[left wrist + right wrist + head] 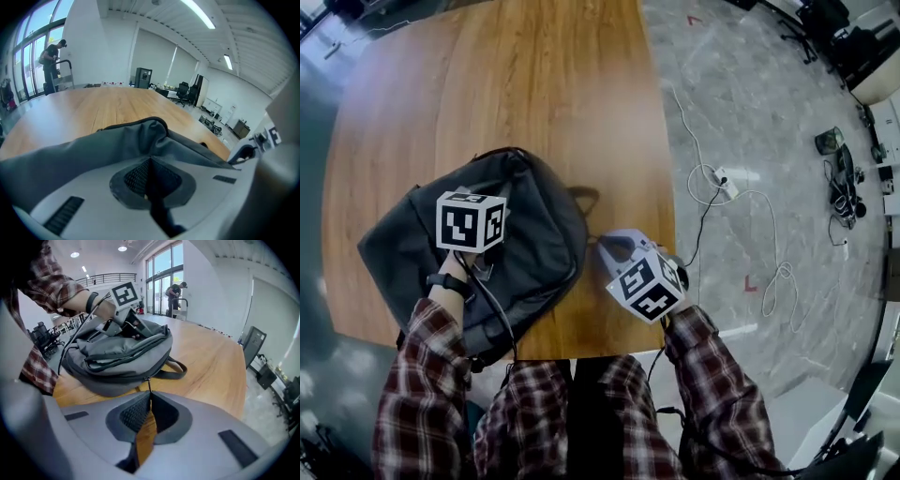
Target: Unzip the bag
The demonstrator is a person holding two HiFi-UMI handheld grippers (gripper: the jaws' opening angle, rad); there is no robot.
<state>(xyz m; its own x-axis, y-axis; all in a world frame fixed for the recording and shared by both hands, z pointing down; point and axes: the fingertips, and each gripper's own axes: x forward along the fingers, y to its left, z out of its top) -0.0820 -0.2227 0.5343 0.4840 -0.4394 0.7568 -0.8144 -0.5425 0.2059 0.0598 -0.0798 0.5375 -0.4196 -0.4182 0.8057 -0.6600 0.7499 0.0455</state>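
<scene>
Wooden table [534, 75] w/ grey backpack [525, 234]: L gripper [150, 158], jaws together, braces its top, R gripper [150, 394] pinches zipper pull [149, 382]; next, prob. drag pull along track.

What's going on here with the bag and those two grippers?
A person is working on a grey bag lying on a wooden table, with a gripper in each hand. The left gripper looks shut on a fold of fabric on top of the bag, holding it steady. The right gripper is shut on the zipper pull at the bag's side, near the handle. The zip there looks closed, so the unzipping seems not yet under way.
</scene>
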